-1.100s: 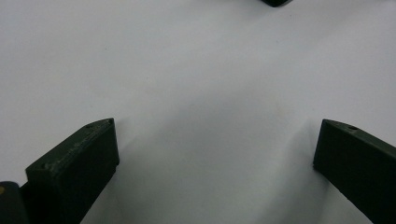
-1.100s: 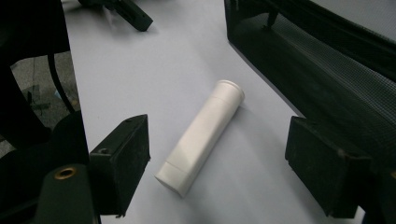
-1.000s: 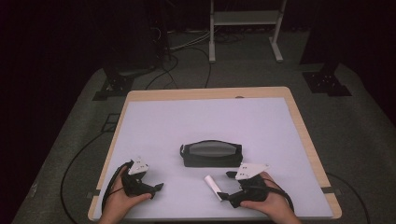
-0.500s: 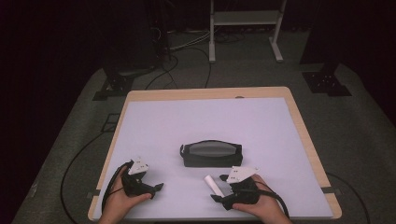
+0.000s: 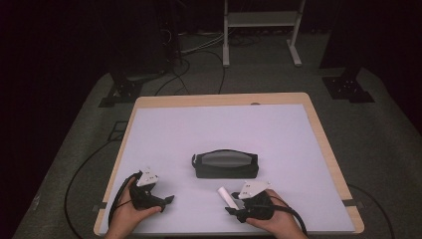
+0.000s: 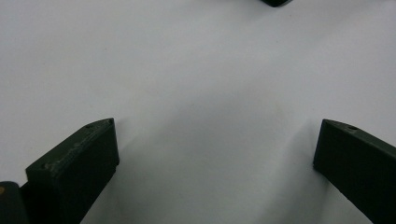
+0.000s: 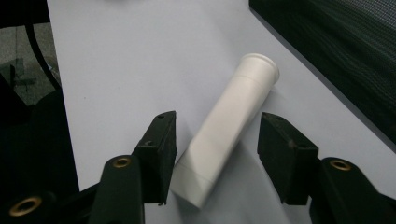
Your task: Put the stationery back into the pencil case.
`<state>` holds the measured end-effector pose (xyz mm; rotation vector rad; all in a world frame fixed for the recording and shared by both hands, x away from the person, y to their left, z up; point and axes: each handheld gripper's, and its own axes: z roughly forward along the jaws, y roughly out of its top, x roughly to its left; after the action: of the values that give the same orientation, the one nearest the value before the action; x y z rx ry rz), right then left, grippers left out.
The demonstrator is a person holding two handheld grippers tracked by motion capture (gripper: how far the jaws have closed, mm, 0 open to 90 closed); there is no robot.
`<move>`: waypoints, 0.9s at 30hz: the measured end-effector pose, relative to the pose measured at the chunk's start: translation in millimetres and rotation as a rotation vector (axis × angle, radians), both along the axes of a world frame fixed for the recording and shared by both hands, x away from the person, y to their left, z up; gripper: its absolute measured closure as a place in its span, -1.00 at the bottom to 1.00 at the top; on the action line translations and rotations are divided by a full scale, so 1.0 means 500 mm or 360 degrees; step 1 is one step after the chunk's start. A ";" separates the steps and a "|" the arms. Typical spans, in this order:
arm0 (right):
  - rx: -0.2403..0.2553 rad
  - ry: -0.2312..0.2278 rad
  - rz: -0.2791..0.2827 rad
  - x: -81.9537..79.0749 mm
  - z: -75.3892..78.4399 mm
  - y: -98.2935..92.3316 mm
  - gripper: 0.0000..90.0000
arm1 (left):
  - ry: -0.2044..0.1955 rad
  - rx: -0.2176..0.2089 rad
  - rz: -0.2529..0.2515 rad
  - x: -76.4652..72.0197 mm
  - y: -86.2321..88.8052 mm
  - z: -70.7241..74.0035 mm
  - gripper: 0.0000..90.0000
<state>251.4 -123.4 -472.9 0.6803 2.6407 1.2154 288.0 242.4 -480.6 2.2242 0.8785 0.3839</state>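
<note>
From above, the left claw (image 5: 166, 199) rests on the counter (image 5: 219, 129) near its front left. The right claw (image 5: 230, 210) sits at the front right, at the near end of a white tube (image 5: 226, 197) lying just in front of a black case (image 5: 226, 165).

Along the left claw (image 6: 215, 154), the jaws stand wide apart over bare counter.

Along the right claw (image 7: 217, 140), the jaws have just been closing; the white tube (image 7: 231, 123) lies between them, the left jaw close against it, a gap at the right.
</note>
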 end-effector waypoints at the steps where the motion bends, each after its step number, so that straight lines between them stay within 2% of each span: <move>1: -0.0001 0.0003 -0.0003 0.000 0.000 -0.001 0.05 | 0.0000 0.0000 0.0001 0.000 0.000 0.000 -1.00; 9: -0.0032 -0.0006 -0.0029 -0.003 -0.001 -0.015 0.18 | 0.0000 0.0001 0.0000 0.000 0.000 0.000 -1.00; 15: -0.0047 -0.0017 -0.0043 -0.002 -0.005 -0.022 0.36 | 0.0000 0.0001 0.0000 0.000 0.000 0.000 -1.00; 21: -0.0018 -0.0025 -0.0064 0.002 -0.012 -0.032 0.53 | -0.0001 0.0001 0.0000 0.000 0.000 0.000 -1.00; 27: 0.0003 -0.0037 -0.0057 0.001 -0.015 -0.035 0.56 | -0.0001 0.0001 0.0000 0.000 0.000 0.000 -1.00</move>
<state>252.0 -141.1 -480.3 0.7063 2.5976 1.2086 287.9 242.4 -480.6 2.2244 0.8783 0.3846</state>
